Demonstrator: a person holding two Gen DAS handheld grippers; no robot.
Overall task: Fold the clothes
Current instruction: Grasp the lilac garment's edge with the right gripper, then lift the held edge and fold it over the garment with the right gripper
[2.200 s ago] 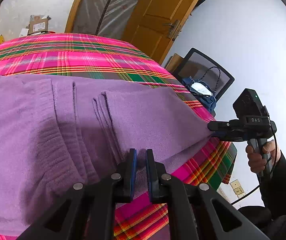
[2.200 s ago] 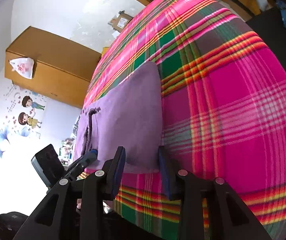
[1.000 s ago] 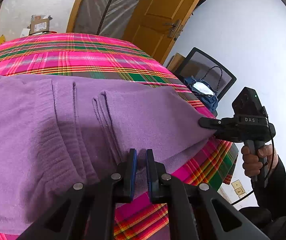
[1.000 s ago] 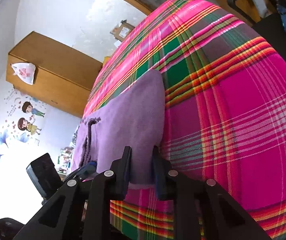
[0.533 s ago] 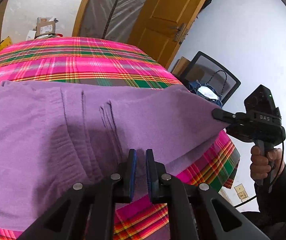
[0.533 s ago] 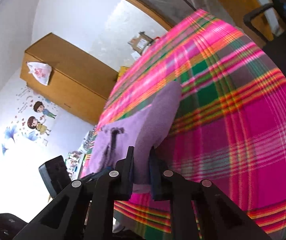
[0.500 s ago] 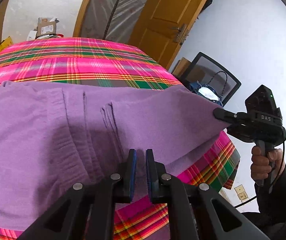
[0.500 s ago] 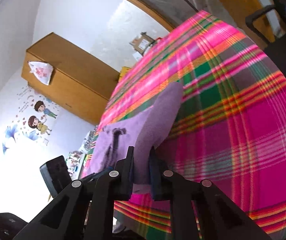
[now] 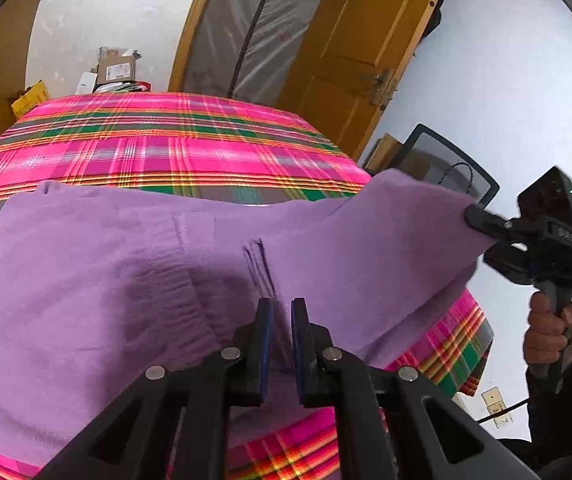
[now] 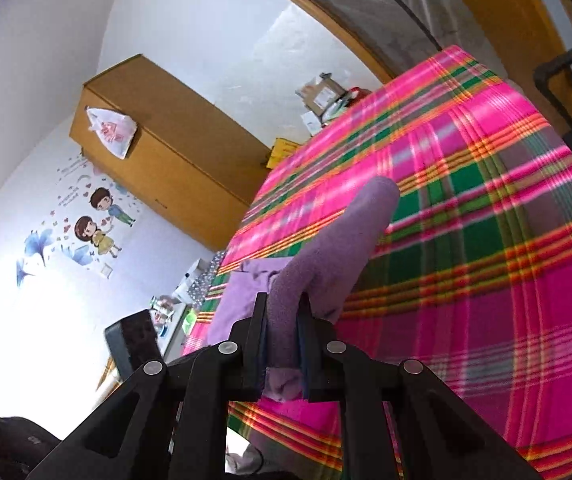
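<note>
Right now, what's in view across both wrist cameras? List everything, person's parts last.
garment: 1, purple, on the cloth, near edge lifted by both grippers
cloth: 1, pink-green plaid, covers the table
door: 1, brown wood, behind the table on the right
chair: 1, black mesh, beside the table's right edge
cabinet: 1, brown, on the far wall
bag: 1, white, hangs on the cabinet
stickers: cartoon pair, on the wall
boxes: several, cardboard, past the far edge
left gripper: black, shut on garment
right gripper: black, shut on garment
hand: 1, holds the right gripper's handle
</note>
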